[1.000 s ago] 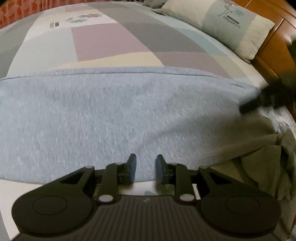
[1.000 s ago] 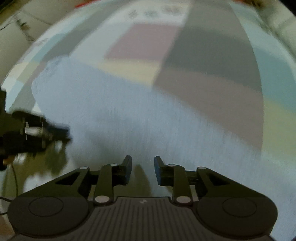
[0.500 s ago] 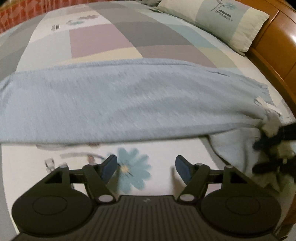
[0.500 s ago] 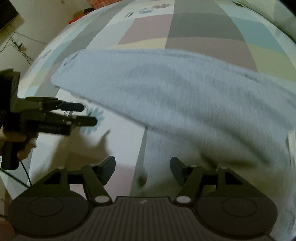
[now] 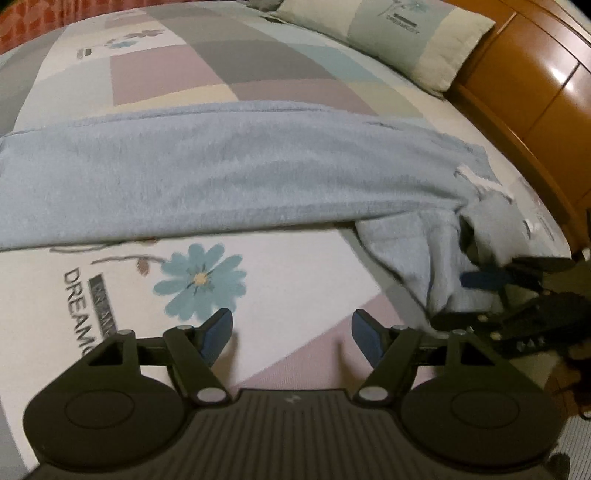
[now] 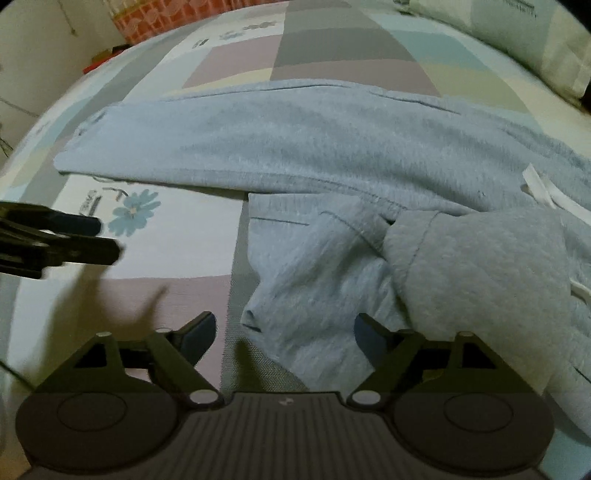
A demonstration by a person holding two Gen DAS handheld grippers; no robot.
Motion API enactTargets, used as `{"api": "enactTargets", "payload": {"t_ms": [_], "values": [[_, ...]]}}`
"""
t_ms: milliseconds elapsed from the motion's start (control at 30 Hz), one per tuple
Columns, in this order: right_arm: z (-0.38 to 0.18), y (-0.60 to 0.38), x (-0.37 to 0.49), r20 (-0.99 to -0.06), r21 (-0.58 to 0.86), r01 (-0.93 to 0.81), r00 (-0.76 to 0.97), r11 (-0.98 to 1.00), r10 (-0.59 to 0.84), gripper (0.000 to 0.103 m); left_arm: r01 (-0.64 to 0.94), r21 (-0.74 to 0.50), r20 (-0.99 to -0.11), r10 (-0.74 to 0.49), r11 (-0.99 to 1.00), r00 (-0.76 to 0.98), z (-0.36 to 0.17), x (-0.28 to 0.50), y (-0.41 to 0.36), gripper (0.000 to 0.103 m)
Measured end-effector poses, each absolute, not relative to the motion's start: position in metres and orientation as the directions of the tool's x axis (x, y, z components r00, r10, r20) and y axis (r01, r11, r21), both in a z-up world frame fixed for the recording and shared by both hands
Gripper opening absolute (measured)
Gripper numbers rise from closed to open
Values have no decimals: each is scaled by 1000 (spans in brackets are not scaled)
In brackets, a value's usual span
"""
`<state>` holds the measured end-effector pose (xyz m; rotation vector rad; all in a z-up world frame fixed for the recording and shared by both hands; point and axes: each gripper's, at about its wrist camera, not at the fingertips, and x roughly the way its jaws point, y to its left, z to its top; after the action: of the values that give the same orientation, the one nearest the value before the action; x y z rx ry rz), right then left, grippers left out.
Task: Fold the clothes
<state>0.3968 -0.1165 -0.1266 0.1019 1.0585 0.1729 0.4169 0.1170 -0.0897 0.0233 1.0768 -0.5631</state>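
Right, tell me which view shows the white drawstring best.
The right wrist view: the white drawstring lies in plain sight across the grey-blue sweatpants. The left wrist view shows only a small blurred bit at the bunched end.

A home bedroom — patchwork bedsheet (image 5: 280, 74), pillow (image 5: 399, 33) (matching print), wooden headboard (image 5: 535, 85).

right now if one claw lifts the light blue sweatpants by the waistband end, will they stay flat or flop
Probably flop: the light blue fleecy sweatpants already lie bunched and creased near the waistband, so the fabric looks soft. The long leg would likely trail and drag over the patchwork bedsheet. The white drawstring hangs loose and may dangle.
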Motion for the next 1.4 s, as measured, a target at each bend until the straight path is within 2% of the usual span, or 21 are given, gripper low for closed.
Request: {"api": "enactTargets", "payload": {"t_ms": [67, 233, 333, 433, 567, 600, 633, 667, 700, 733, 767, 800, 833, 867, 933, 1067, 1200, 1400], "values": [[-131, -112, 396, -850, 165, -74, 495, 984, 180, 95, 445, -243, -842, -415, 862, 344, -92, 414, 124, 71], [-138, -107, 390, -835, 135, -60, 531, 989, 147, 97, 434, -231, -843, -402, 871, 357, -95, 414, 137, 71], [-146, -91, 385, -835, 29, -112, 544, 993, 85, 103, 421, -222, -850, -386, 879, 359, -100, 417, 139, 71], [-153, -75, 380, -830, -80, -159, 558, 984, 23, 103, 406, -216, -846, -378, 888, 375, -102, 419, 135, 71], [-147, -80, 386, -848, -47, -149, 529, 988, 40, 103, 388, -227, -833, -384, 893, 397, -98, 421, 127, 71], [-144, -82, 388, -850, -45, -151, 524, 988, 41, 101, 386, -232, -828, -389, 893, 403, -96, 421, 125, 71], [-140, -85, 389, -849, -49, -150, 527, 987, 38, 93, 383, -236, -823, -394, 893, 410, -94, 421, 123, 71], [-137, -88, 390, -847, -52, -149, 530, 987, 35, 83, 381, -234, -820, -392, 894, 416, -92, 422, 122, 71], [-135, -91, 392, -846, -59, -148, 532, 987, 29, 77, 377, -229, -820, -387, 897, 421, -91, 422, 121, 71], [-134, -94, 392, -847, -64, -147, 532, 987, 24, 62, 373, -225, -821, -381, 900, 426, -91, 422, 120, 71], [-133, -97, 393, -848, -64, -148, 530, 987, 25, 54, 366, -226, -822, -379, 903, 426, -90, 422, 119, 71], [-133, -101, 394, -849, -64, -150, 528, 987, 25, 52, 359, -228, -823, -376, 905, 426, -90, 422, 118, 71], [-131, -104, 394, -850, -59, -155, 526, 986, 32, 43, 357, -228, -823, -375, 906, 426, -90, 422, 117, 71], [-129, -105, 393, -849, -50, -167, 526, 985, 46, 29, 354, -228, -824, -374, 907, 426, -89, 421, 115, 71], [-121, -105, 391, -847, -35, -195, 526, 980, 75, 18, 353, -224, -826, -369, 908, 426, -88, 419, 112, 71], [-101, -111, 385, -846, 13, -257, 512, 966, 147, 15, 368, -218, -831, -369, 904, 416, -83, 412, 104, 71], [-82, -118, 374, -852, 131, -315, 449, 940, 269, 12, 378, -214, -836, -369, 901, 406, -79, 405, 97, 71], [-71, -109, 345, -833, 386, -418, 226, 822, 506, 12, 380, -221, -847, -370, 898, 381, -77, 390, 90, 71]]}}
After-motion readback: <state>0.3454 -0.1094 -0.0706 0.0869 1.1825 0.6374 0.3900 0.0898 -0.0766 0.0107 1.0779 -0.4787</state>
